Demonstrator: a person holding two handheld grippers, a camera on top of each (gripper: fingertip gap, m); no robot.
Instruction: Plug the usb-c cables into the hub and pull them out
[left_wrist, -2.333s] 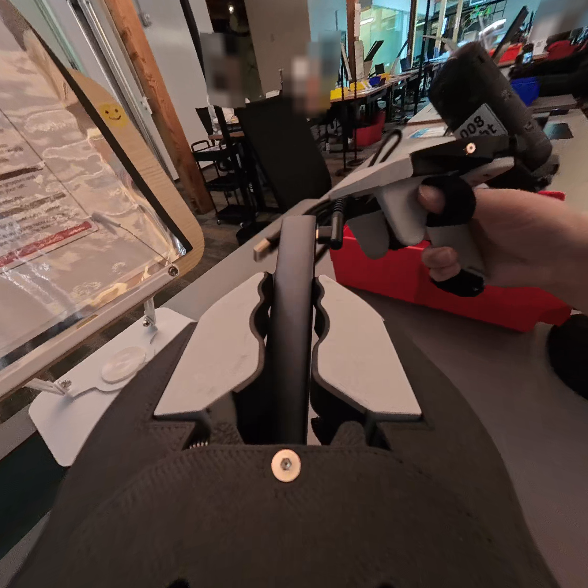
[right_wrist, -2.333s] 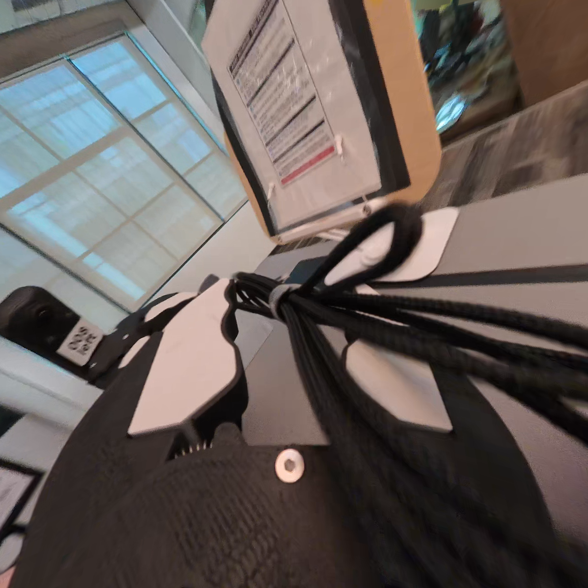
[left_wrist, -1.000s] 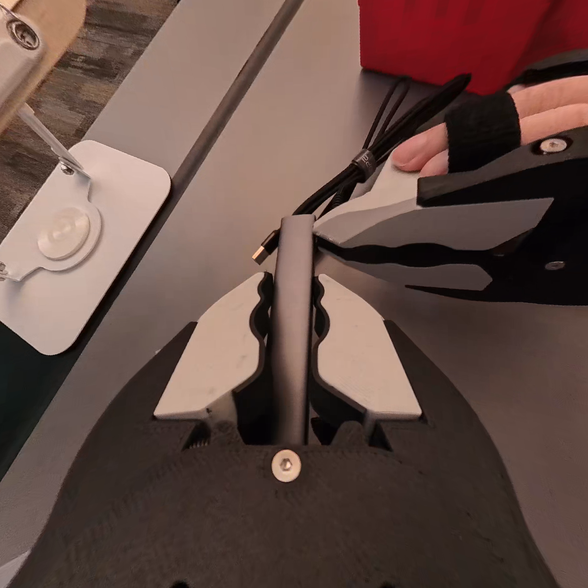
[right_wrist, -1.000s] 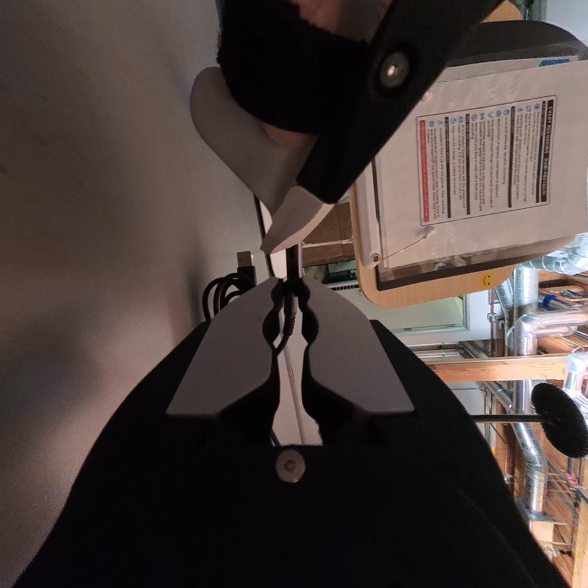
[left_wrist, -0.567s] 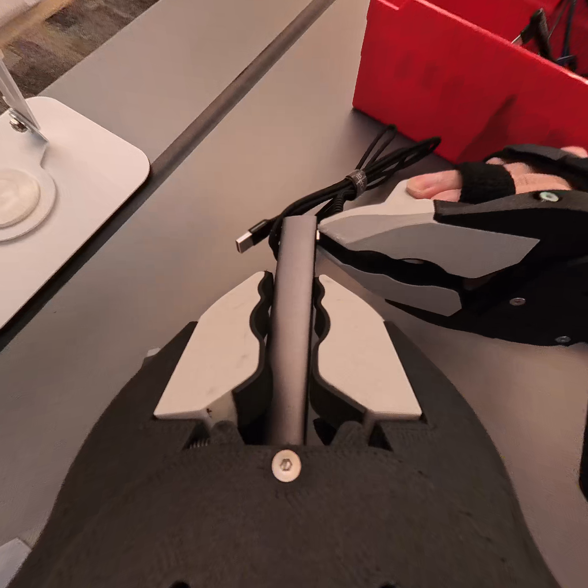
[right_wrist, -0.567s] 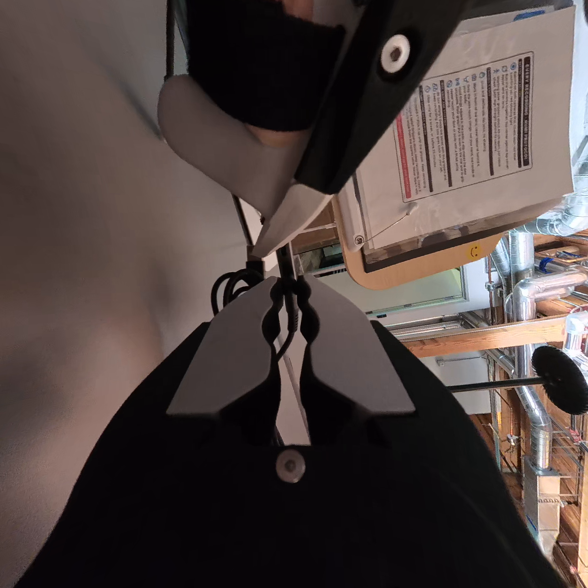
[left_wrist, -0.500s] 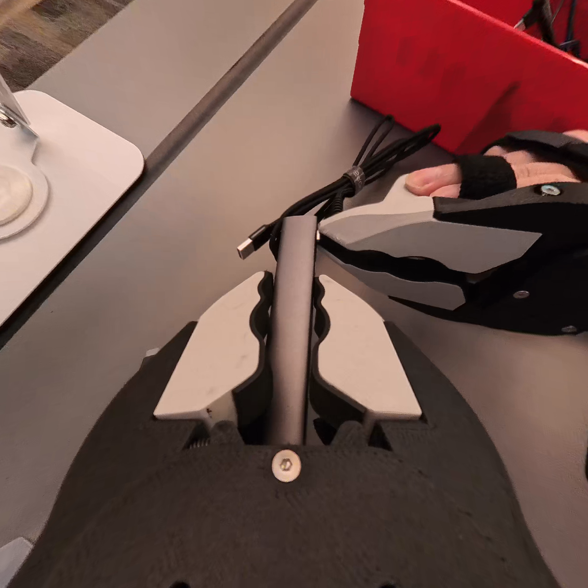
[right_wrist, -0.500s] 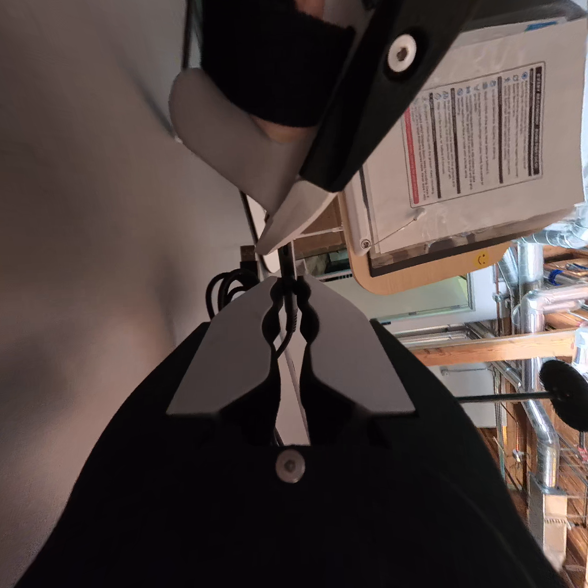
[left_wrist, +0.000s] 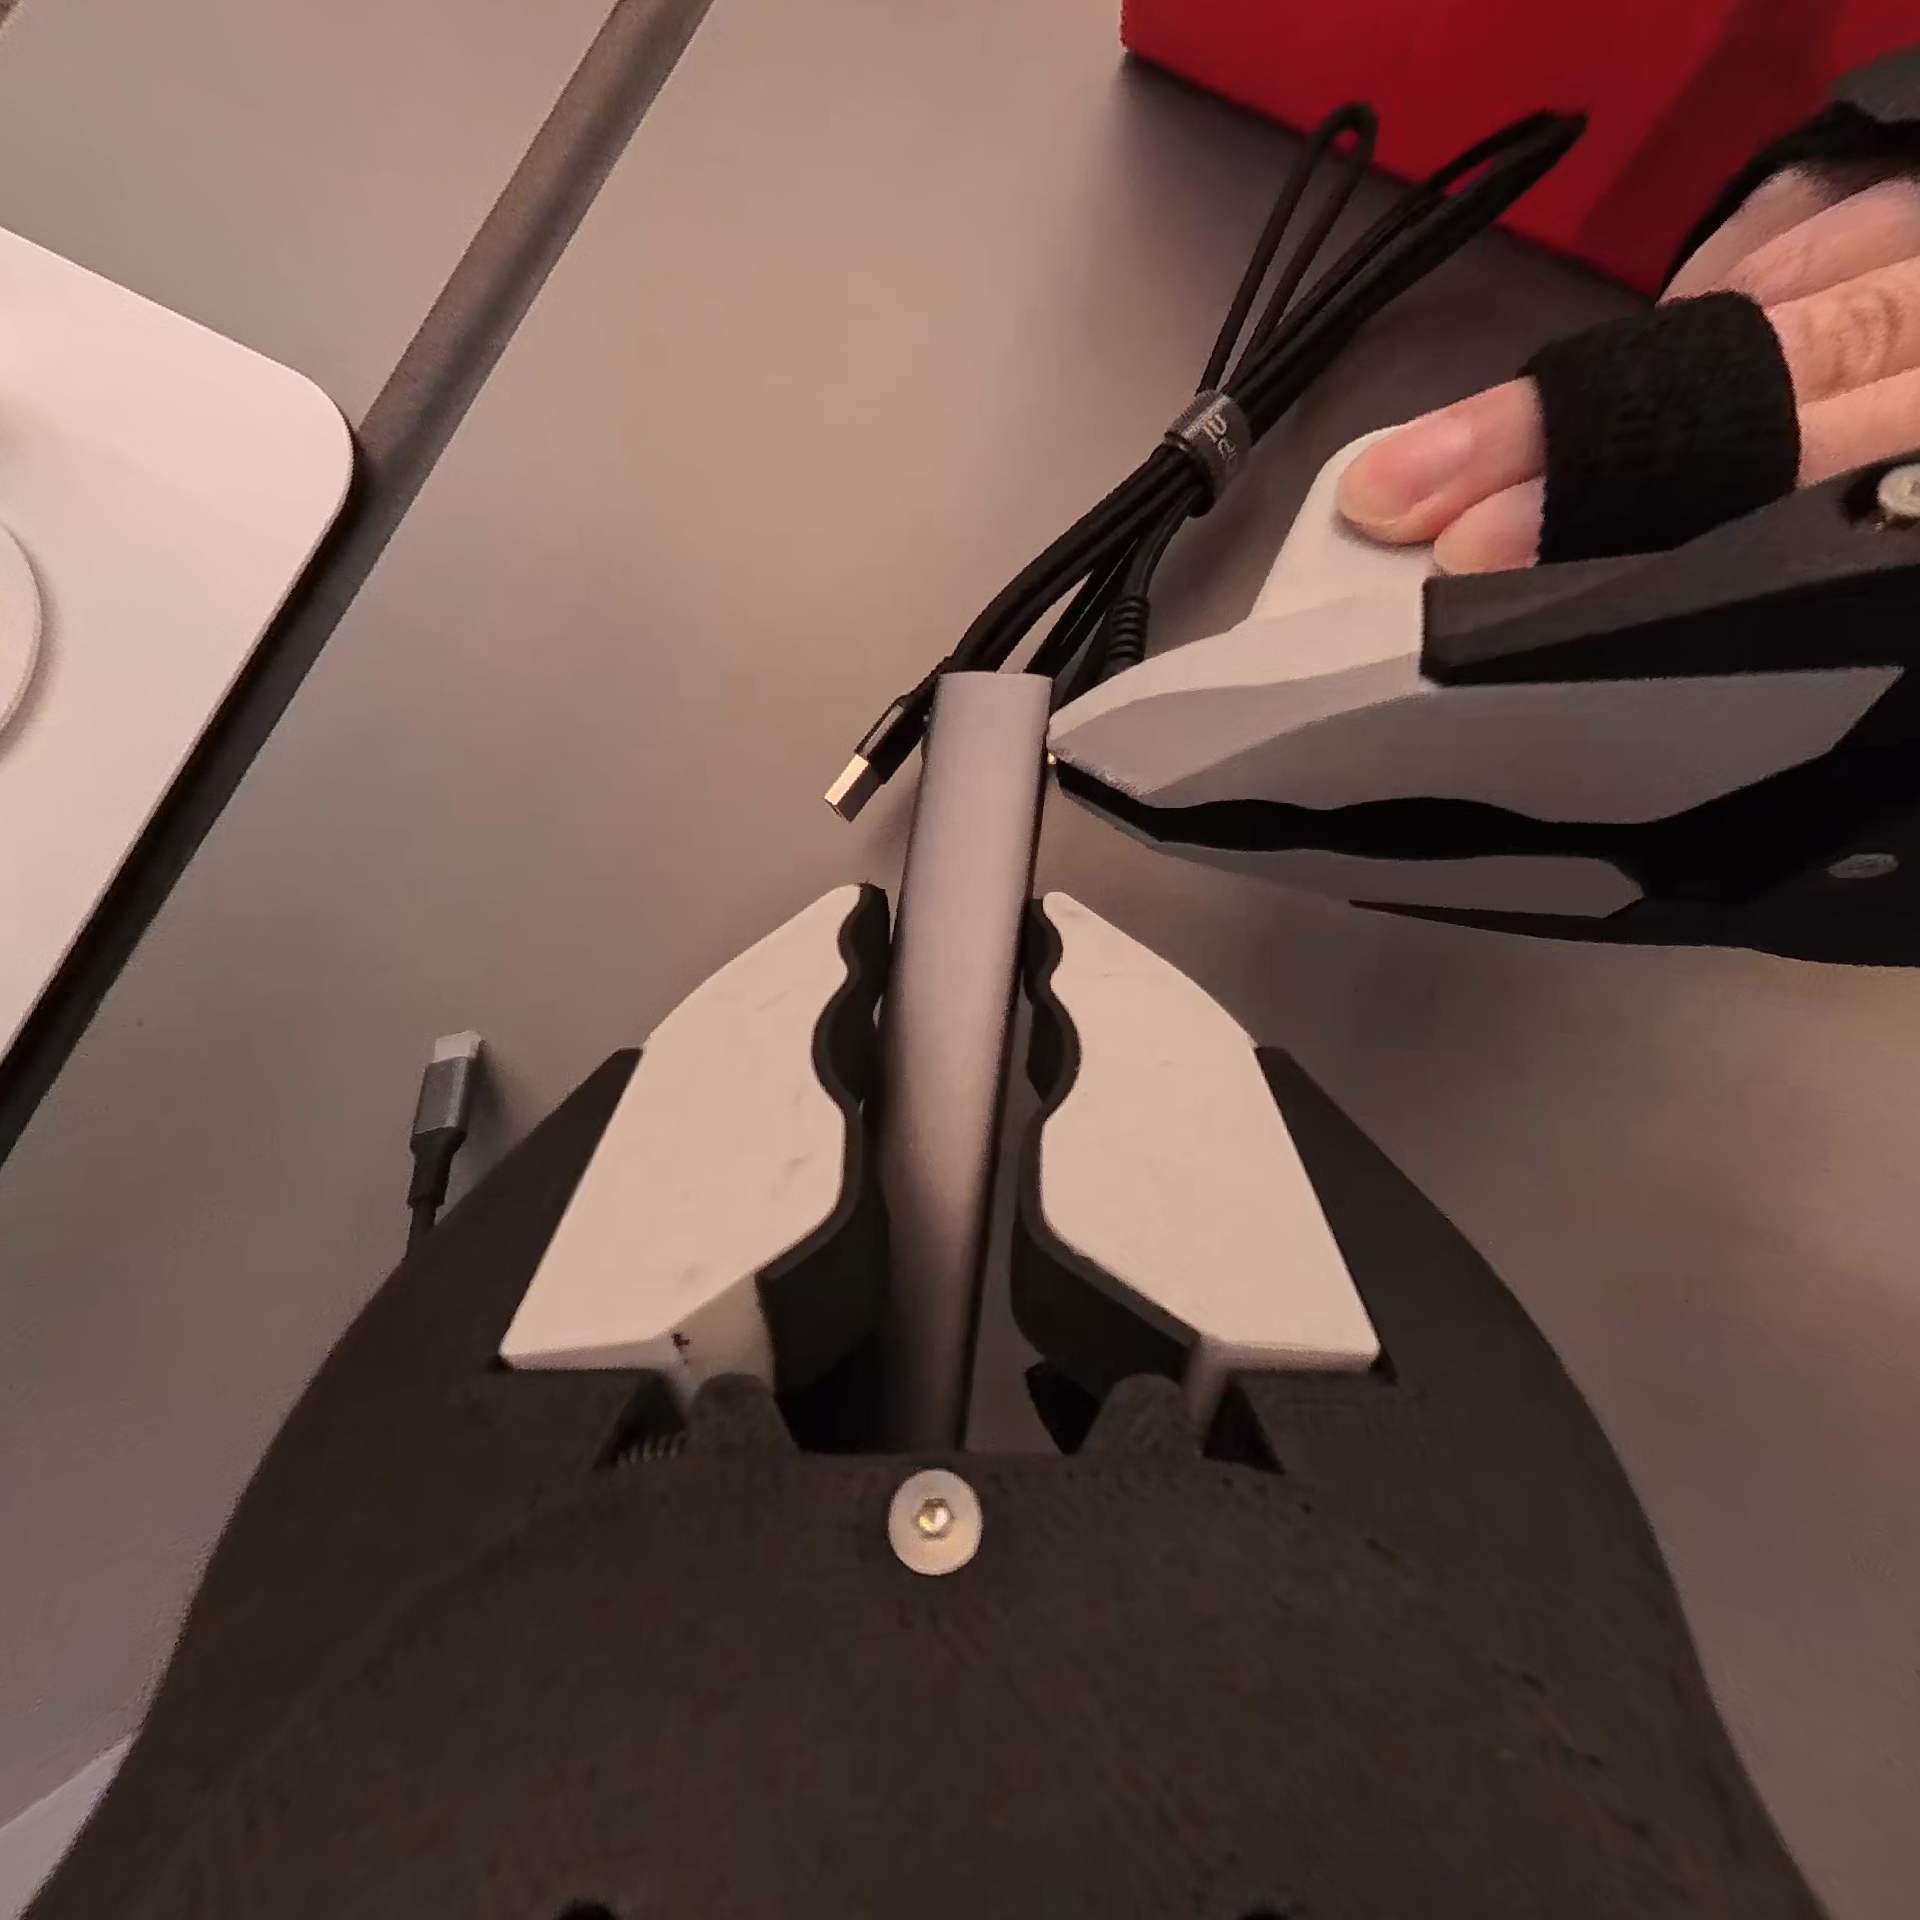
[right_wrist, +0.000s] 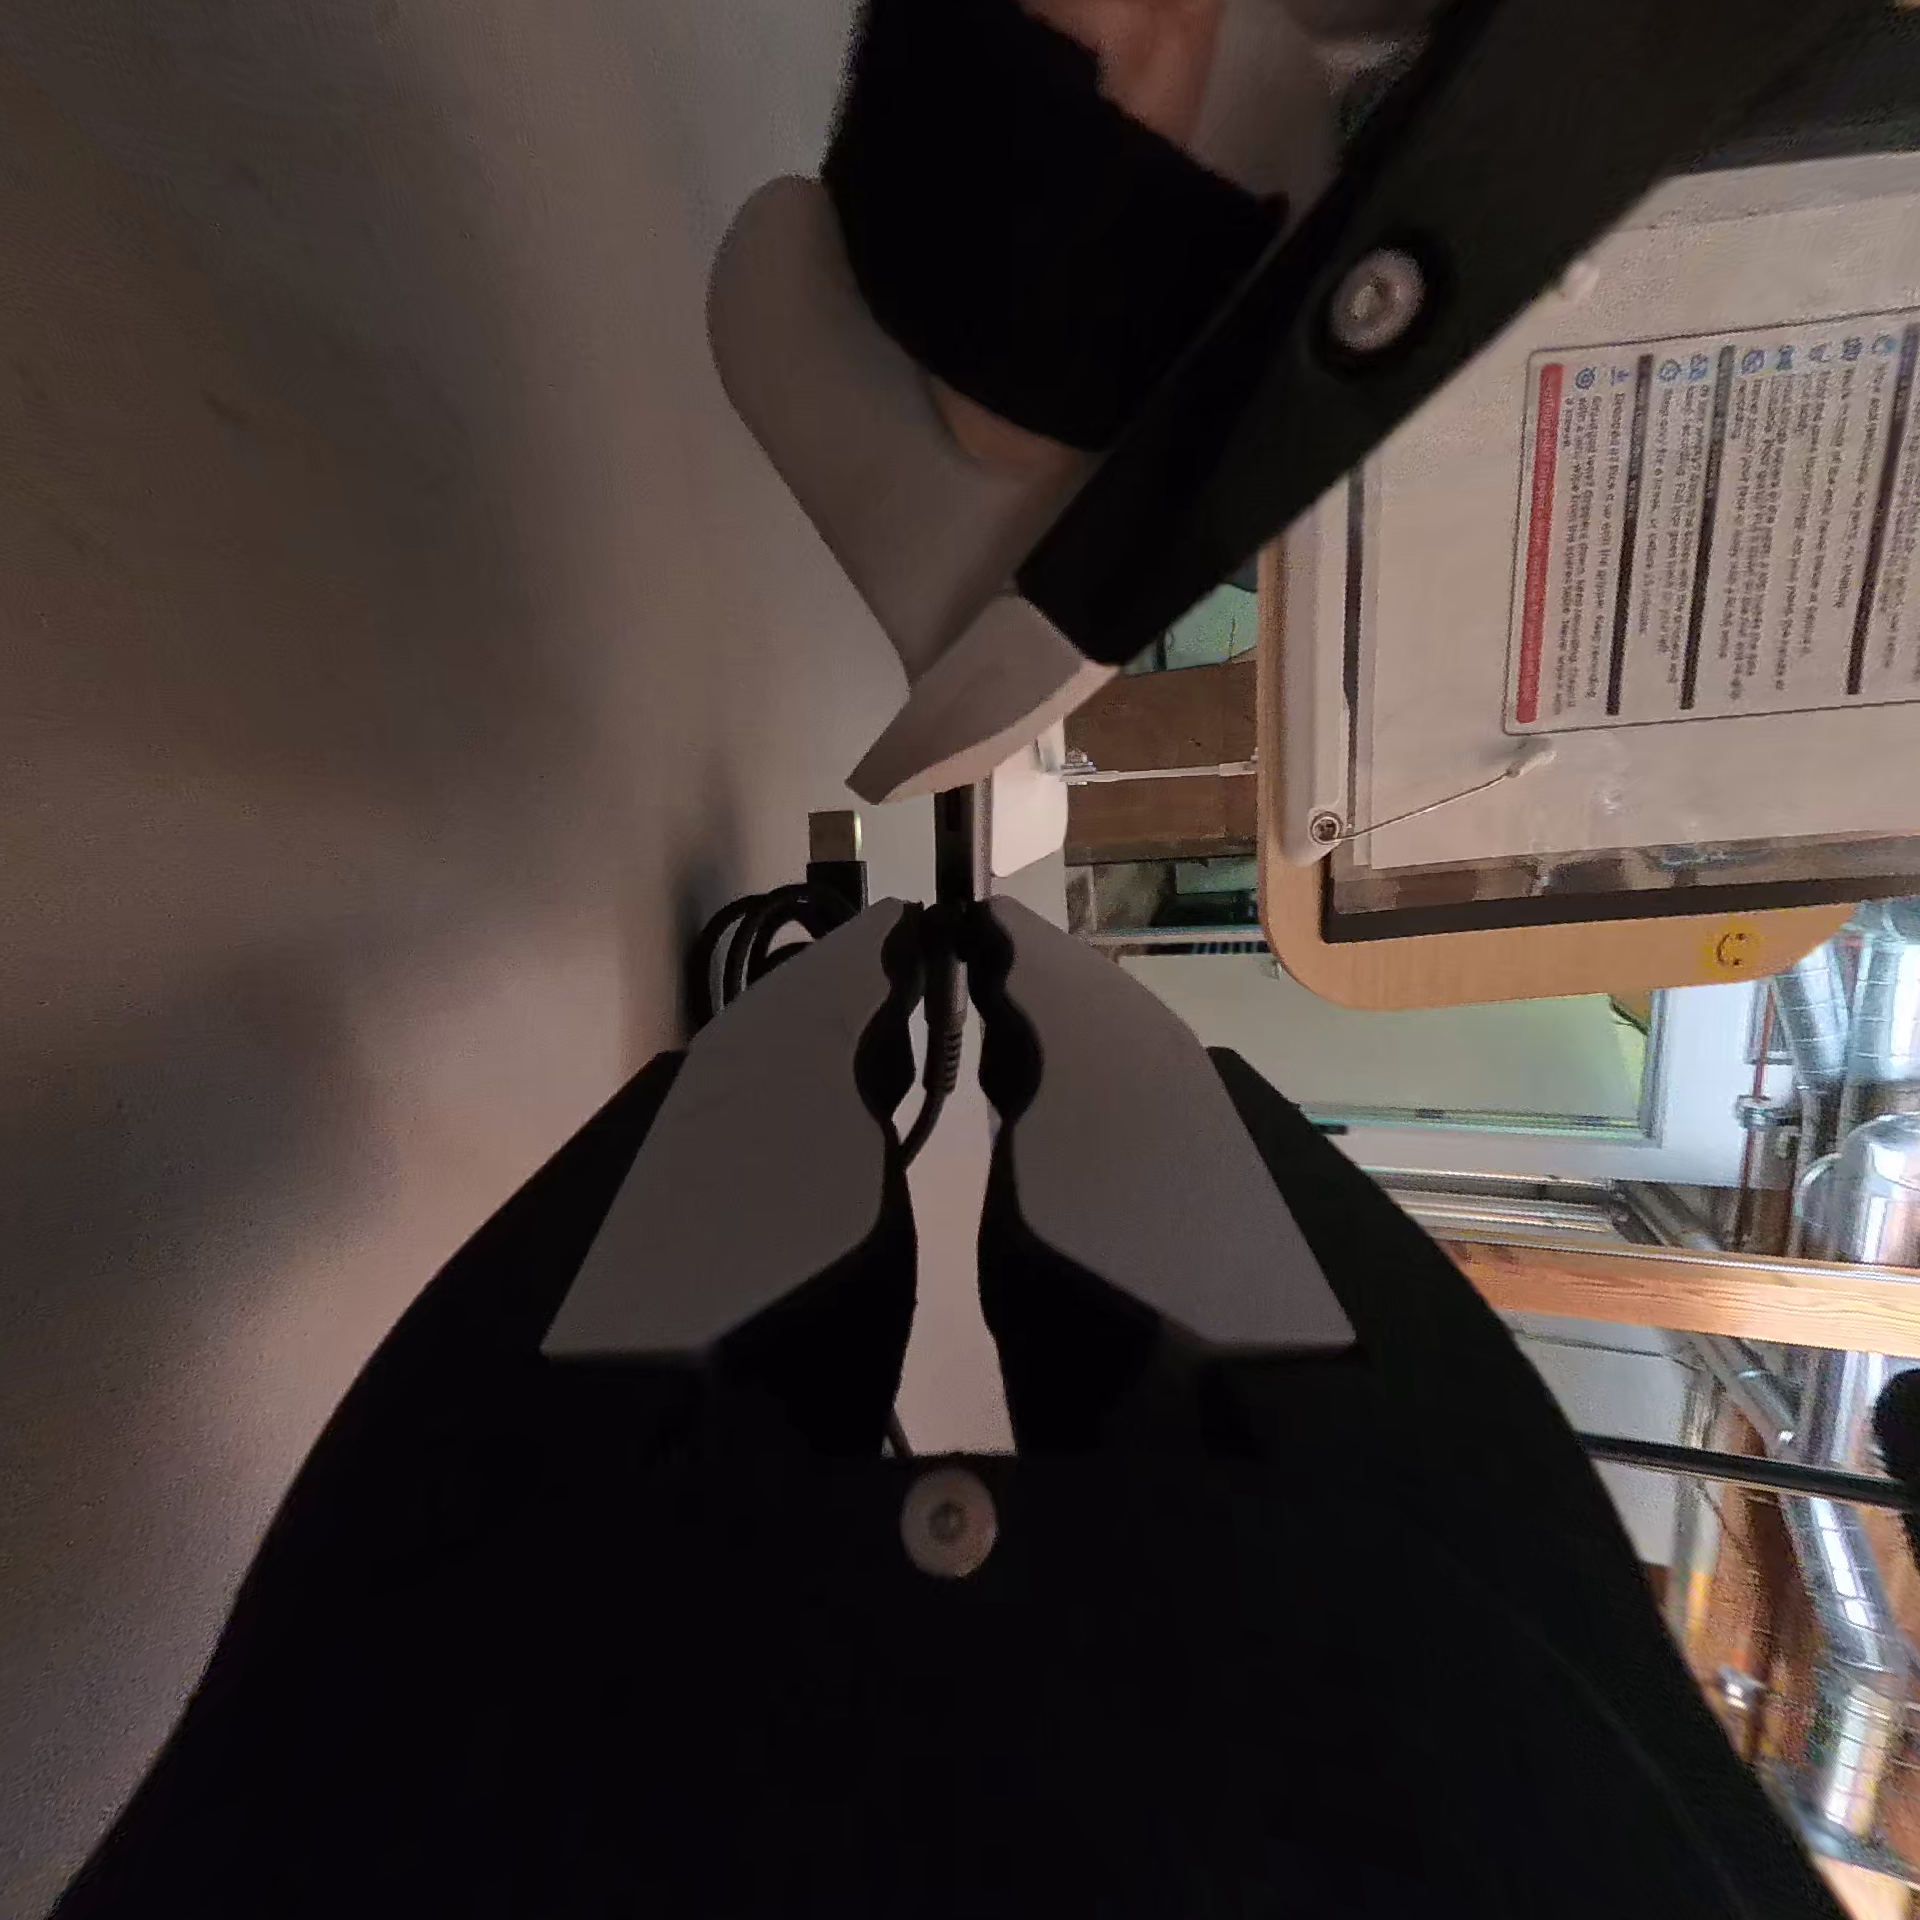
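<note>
While the left gripper (left_wrist: 954, 904) clamps the slim grey hub (left_wrist: 966, 935) edge-up between its fingers, the right gripper (right_wrist: 943, 914) comes in from the side, its jaws pinched tight on the black plug of a usb-c cable (right_wrist: 948, 1003), with its tip right at the hub's far end. The rest of that cable — a bundle (left_wrist: 1210, 457) cinched by a strap — trails back over the grey table (left_wrist: 675, 436) toward a red bin (left_wrist: 1455, 94), and its loose flat connector (left_wrist: 862, 764) hangs just left of the hub. A second grey connector (left_wrist: 449, 1086) lies on the table beside the left gripper.

The step in hand appears to be seating the plug, or drawing it straight back out; whether it is already in the port is hidden by the fingers. Done well, the plug travels along the port's own axis, square to the hub's side, with no twist, while the left holds firm so the hub cannot pivot. The dangling bundle could drag the plug sideways, so slack helps.
</note>
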